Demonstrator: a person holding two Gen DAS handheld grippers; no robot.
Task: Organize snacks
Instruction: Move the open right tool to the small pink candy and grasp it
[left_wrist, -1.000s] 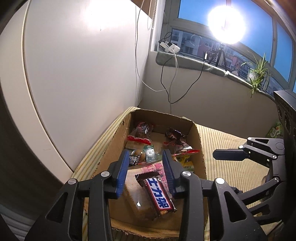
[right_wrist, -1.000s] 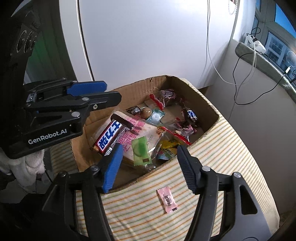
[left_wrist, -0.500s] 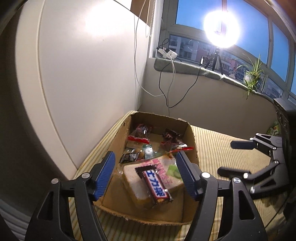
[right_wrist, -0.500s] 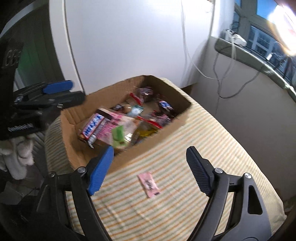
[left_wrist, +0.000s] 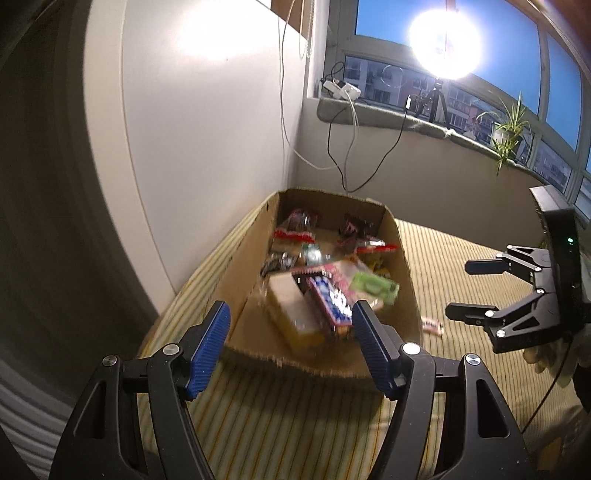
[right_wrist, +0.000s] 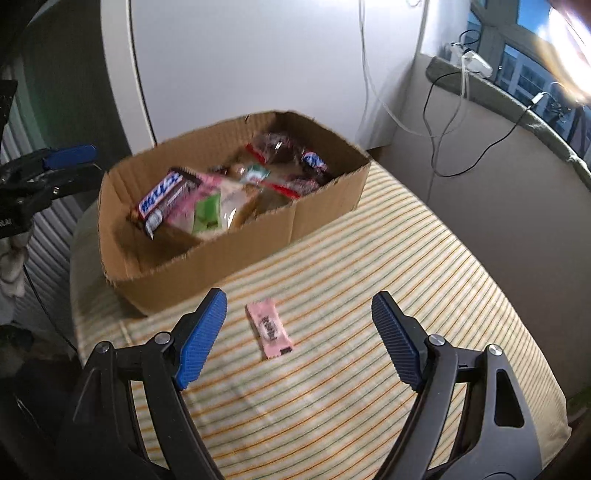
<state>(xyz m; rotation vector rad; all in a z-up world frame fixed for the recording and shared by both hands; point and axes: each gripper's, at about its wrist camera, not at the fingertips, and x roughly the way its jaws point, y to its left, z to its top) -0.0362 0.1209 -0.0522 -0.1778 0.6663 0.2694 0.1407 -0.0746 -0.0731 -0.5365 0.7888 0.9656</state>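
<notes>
Left wrist view: left gripper (left_wrist: 291, 347) spread wide, blue pads apart, nothing between them, poised before the near wall of the cardboard box (left_wrist: 325, 363); jaws lately parted further, and no snack caught in them; box set on a striped cloth (left_wrist: 258, 435) close against a white panel (left_wrist: 207, 155); inside the box, a heap of wrapped snacks, among them a blue-labelled chocolate bar (left_wrist: 332, 302) lying atop a pale pink-printed packet (left_wrist: 291, 314), a green sachet (left_wrist: 373, 286) toward the right wall, red and dark wrappers further back, all somewhat blurred; right gripper (left_wrist: 469, 291) seen at the right edge, black fingers apart, holding nothing; a small pink packet (left_wrist: 432, 326) on the cloth just outside the box's right wall, below that gripper; window sill (left_wrist: 406, 118) with cables and a potted plant (left_wrist: 509, 133) behind.

Right wrist view: right gripper (right_wrist: 299, 339) also wide open and empty, its jaws likewise lately widened; small pink packet (right_wrist: 269, 328) flat on the striped cloth (right_wrist: 369, 295), lying between the two blue pads but touching neither, nearer the left one; cardboard box (right_wrist: 236, 243) just beyond it, well filled: chocolate bar (right_wrist: 166, 199) at the left end, green sachet (right_wrist: 207, 214) beside it, dark and red wrappers toward the far corner; left gripper (right_wrist: 62, 162) at the left edge, beside the box; whether open not readable from this side.
</notes>
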